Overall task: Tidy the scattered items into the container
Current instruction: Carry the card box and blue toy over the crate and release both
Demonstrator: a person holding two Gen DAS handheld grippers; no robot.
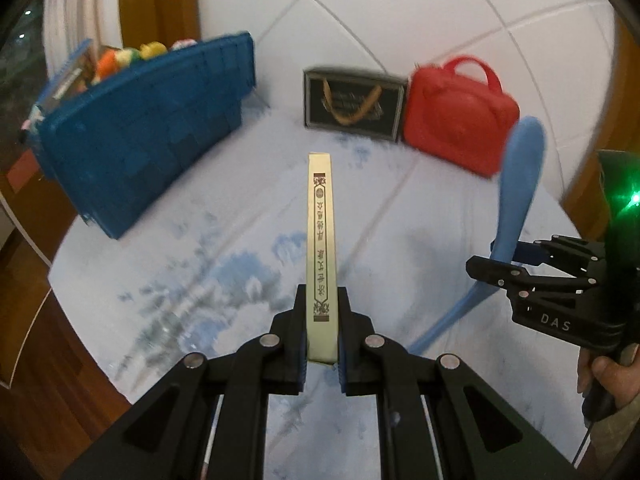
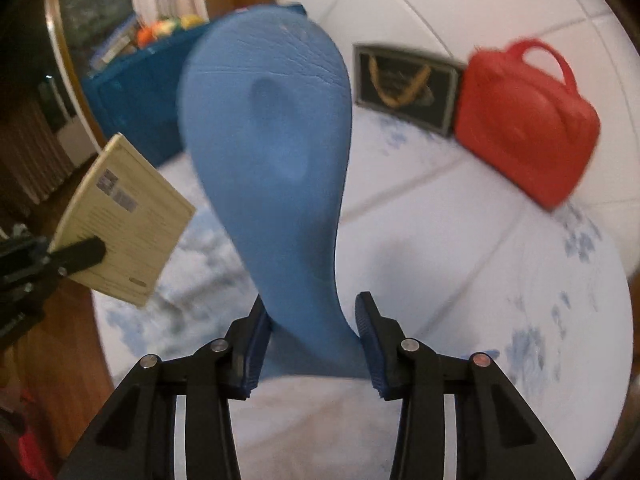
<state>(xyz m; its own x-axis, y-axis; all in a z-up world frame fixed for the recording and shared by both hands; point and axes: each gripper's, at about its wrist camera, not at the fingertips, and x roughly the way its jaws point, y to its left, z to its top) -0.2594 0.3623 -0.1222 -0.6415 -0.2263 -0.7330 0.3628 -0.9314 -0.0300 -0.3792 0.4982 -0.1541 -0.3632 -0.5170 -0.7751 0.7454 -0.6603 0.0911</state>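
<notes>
A: Two things are off the bench at once. The left gripper (image 1: 322, 334) has its jaws closed down on a thin cream box (image 1: 320, 248), held edge-on by its near end, so most of it sticks out forward. The right gripper (image 2: 312, 344) holds a floppy blue insole (image 2: 272, 140) by its narrow end. Its jaws are only part-way closed, and just the left one clearly presses the insole.

B: And the blue bin (image 1: 140, 132)?

A: It stands at the far left of the bench (image 1: 400, 216), with coloured toys heaped in it. The cream box is in front of the bin and to its right, in the air. The insole is further right again, well apart from the bin. A black gift bag (image 1: 354, 100) and a red case (image 1: 456, 116) stand to the right of the bin, touching each other.

B: What could go wrong?

A: I'd judge the insole the weaker hold. It is soft, so a quick swing toward the bin could make it droop or slip out. The box is gripped far from its middle, so it might pivot in the jaws. The bin also looks full, so either thing might perch on the toys and slide off.
</notes>
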